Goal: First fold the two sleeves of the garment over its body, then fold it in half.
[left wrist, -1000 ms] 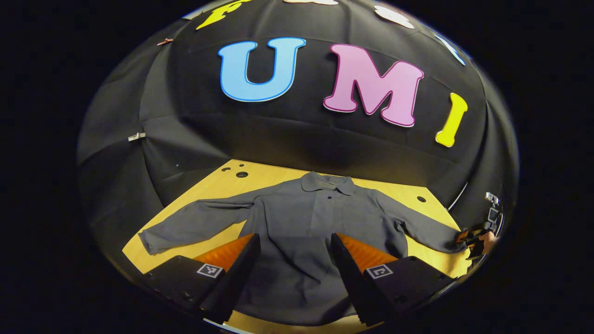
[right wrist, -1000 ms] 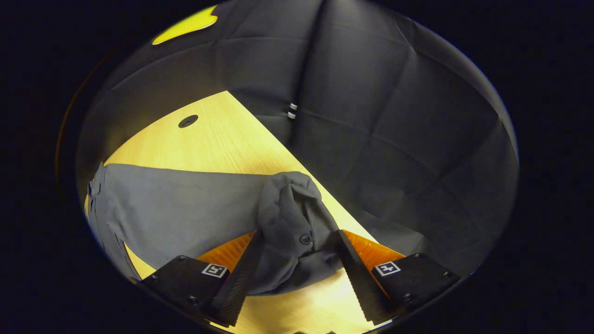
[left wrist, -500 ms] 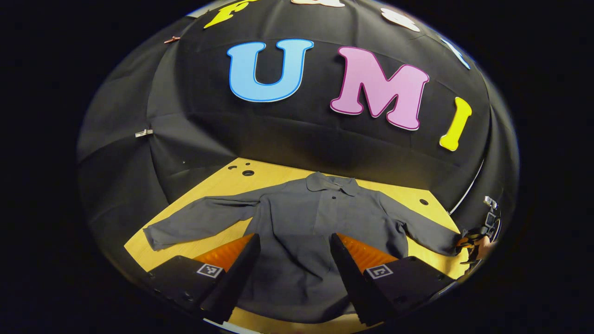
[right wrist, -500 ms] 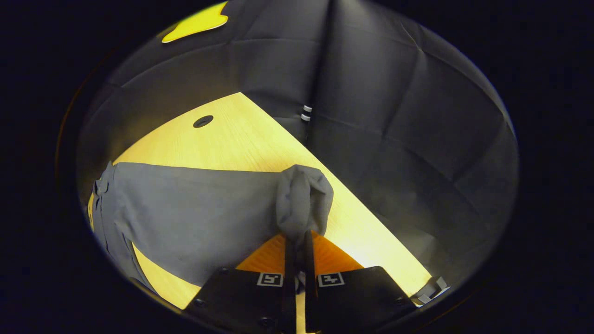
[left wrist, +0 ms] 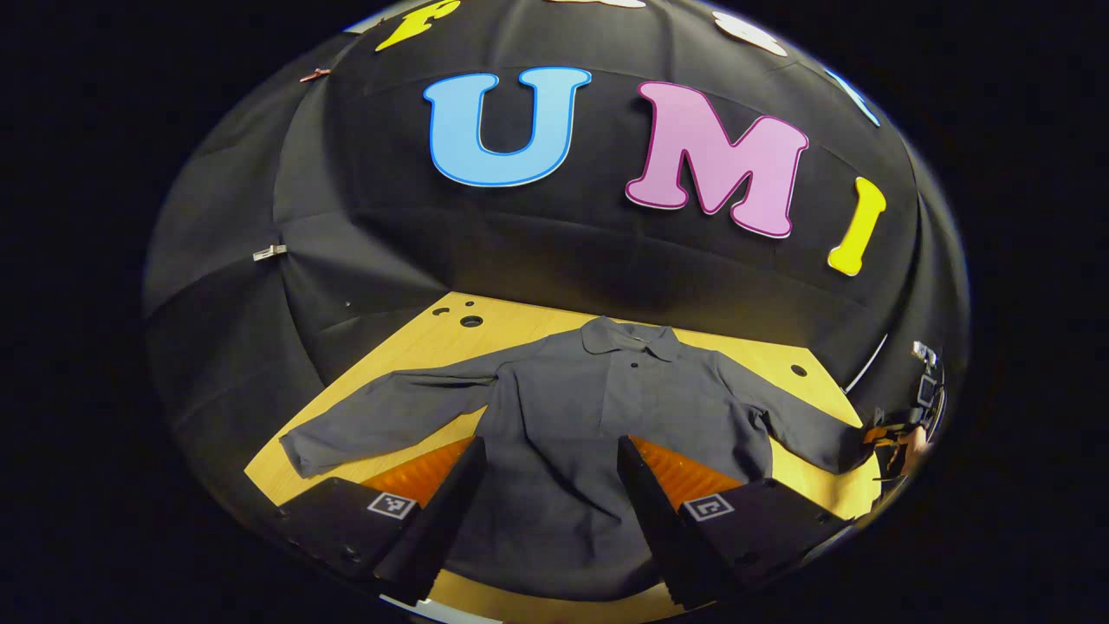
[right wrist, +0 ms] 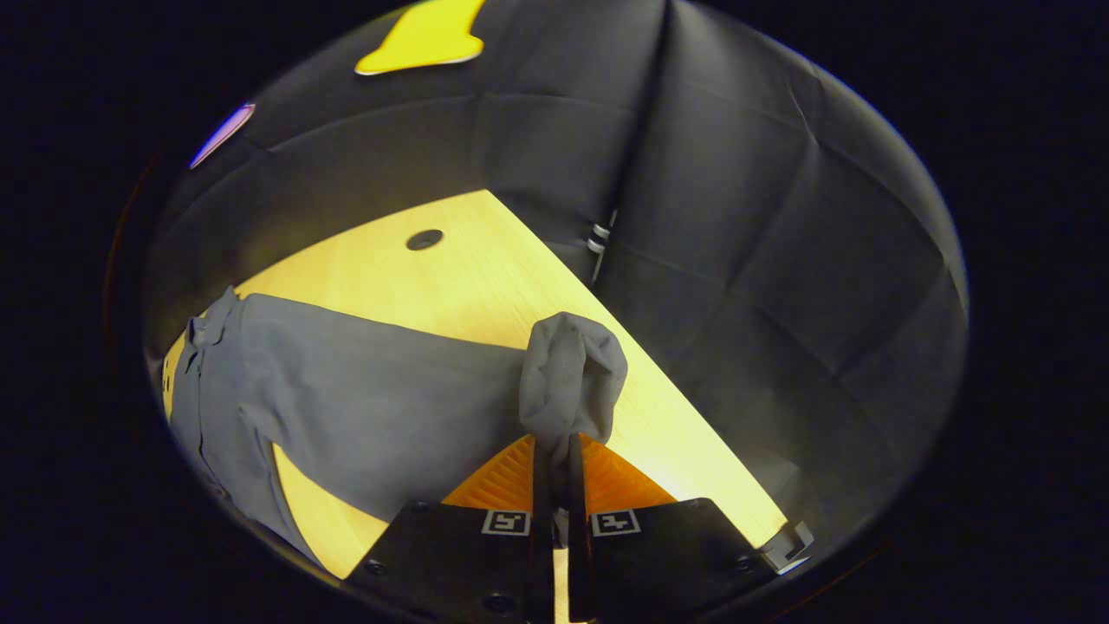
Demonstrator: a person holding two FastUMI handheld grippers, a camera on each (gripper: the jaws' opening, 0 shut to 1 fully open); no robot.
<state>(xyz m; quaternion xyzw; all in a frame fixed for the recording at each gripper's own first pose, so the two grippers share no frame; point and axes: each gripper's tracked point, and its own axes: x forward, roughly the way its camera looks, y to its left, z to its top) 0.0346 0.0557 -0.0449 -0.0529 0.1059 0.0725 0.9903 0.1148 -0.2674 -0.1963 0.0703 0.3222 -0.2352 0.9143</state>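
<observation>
A dark grey long-sleeved shirt (left wrist: 598, 416) lies flat on the wooden table (left wrist: 511, 325), collar at the far side, both sleeves spread outward. My left gripper (left wrist: 548, 468) hovers open above the shirt's lower body, nothing between its fingers. The shirt's right sleeve (right wrist: 372, 407) stretches toward the table's right edge. My right gripper (right wrist: 554, 455) is shut on that sleeve's cuff (right wrist: 572, 373), which bunches up above the fingertips. In the left gripper view, the right gripper (left wrist: 892, 431) and a hand appear small at the far right, at the sleeve's end.
The table has small round holes (left wrist: 471, 321) near its far left corner and another hole (right wrist: 424, 239) near the far right side. Black cloth walls close in on all sides. The table's right edge (right wrist: 693, 451) runs just beside the held cuff.
My right gripper went from open around the cuff to shut on it, then lifted it slightly. The left gripper's view drifted a little; it stays open.
</observation>
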